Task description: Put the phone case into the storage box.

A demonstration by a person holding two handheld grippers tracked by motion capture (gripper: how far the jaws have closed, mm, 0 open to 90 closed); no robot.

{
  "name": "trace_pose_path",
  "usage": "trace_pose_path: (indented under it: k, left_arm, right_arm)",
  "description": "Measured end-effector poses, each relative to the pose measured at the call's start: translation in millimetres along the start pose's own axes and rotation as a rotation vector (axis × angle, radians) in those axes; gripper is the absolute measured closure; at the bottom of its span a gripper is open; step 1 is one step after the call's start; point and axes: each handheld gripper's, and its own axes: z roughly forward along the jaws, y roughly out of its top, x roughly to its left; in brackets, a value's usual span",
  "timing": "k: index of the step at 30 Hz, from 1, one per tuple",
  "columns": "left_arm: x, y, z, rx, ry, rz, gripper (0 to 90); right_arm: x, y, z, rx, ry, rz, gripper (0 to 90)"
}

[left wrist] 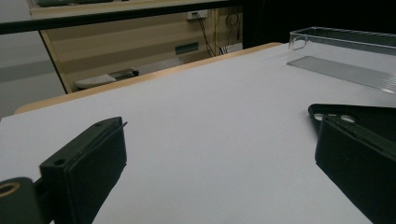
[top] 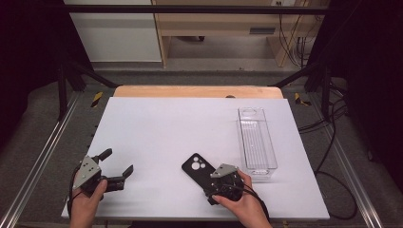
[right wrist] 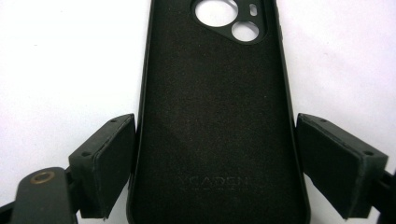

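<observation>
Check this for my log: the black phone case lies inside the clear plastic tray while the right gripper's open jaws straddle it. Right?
Not quite. The black phone case lies on the white table, left of the clear plastic tray, as the high view shows. The right gripper does straddle it, jaws open.

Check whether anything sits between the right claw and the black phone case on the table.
Nothing visible does. In the right gripper view the right claw is open with one jaw on each side of the phone case, its inner side facing up. The clear tray lies off to the side, and the left claw is well away, open over bare table.
</observation>
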Motion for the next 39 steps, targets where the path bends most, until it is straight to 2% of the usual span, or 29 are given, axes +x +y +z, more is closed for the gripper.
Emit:
trace_pose_path:
  k: [5,13,18,24,25,27,29,30,31,32,35,38,39]
  left_arm:
    - [0.0,0.0,0.0,0.000,0.000,-0.001,2.1]
    - [0.3,0.1,0.4,-0.001,0.003,-0.002,2.0]
    - [-1.7,1.2,2.0,-0.004,-0.004,-0.001,2.1]
    - [-4.6,4.2,1.9,-0.019,-0.010,-0.020,2.1]
    - [-7.6,7.7,1.0,-0.038,-0.020,-0.033,2.1]
    - [-9.7,9.8,0.9,-0.041,-0.023,-0.029,2.0]
    - [-14.0,14.3,1.8,-0.047,-0.039,-0.014,2.1]
    - [-16.2,17.1,2.9,-0.045,-0.046,-0.001,2.1]
    - [-19.6,23.7,5.7,-0.051,-0.058,0.020,2.0]
    - [-19.6,23.7,5.7,-0.051,-0.058,0.020,2.0]
    - [-23.7,35.0,13.6,-0.054,-0.073,0.033,2.0]
    - [-25.8,48.1,24.1,-0.063,-0.089,0.034,2.0]
    - [-25.6,57.1,32.0,-0.064,-0.091,0.035,2.0]
  right_arm:
    - [3.7,2.5,-3.0,-0.019,-0.012,-0.037,15.6]
    - [4.8,5.3,-7.6,-0.050,-0.042,-0.058,15.8]
    - [4.2,6.4,-9.6,-0.066,-0.052,-0.044,15.8]
    - [2.3,12.5,-15.7,-0.131,-0.066,-0.030,15.7]
    - [1.0,16.7,-17.7,-0.159,-0.070,-0.022,15.7]
    - [-1.0,21.9,-20.0,-0.192,-0.073,-0.013,15.7]
    - [-3.5,26.8,-21.4,-0.228,-0.080,-0.006,15.7]
    - [-3.5,26.8,-21.4,-0.228,-0.080,-0.006,15.7]
    - [-6.9,31.1,-21.1,-0.253,-0.096,0.002,15.7]
    - [-8.5,33.6,-20.6,-0.262,-0.101,0.011,15.7]
    - [-12.8,40.0,-19.8,-0.286,-0.111,0.020,15.6]
    - [-19.6,52.1,-17.7,-0.316,-0.113,0.041,15.6]
    - [-23.5,60.0,-15.8,-0.338,-0.111,0.051,15.6]
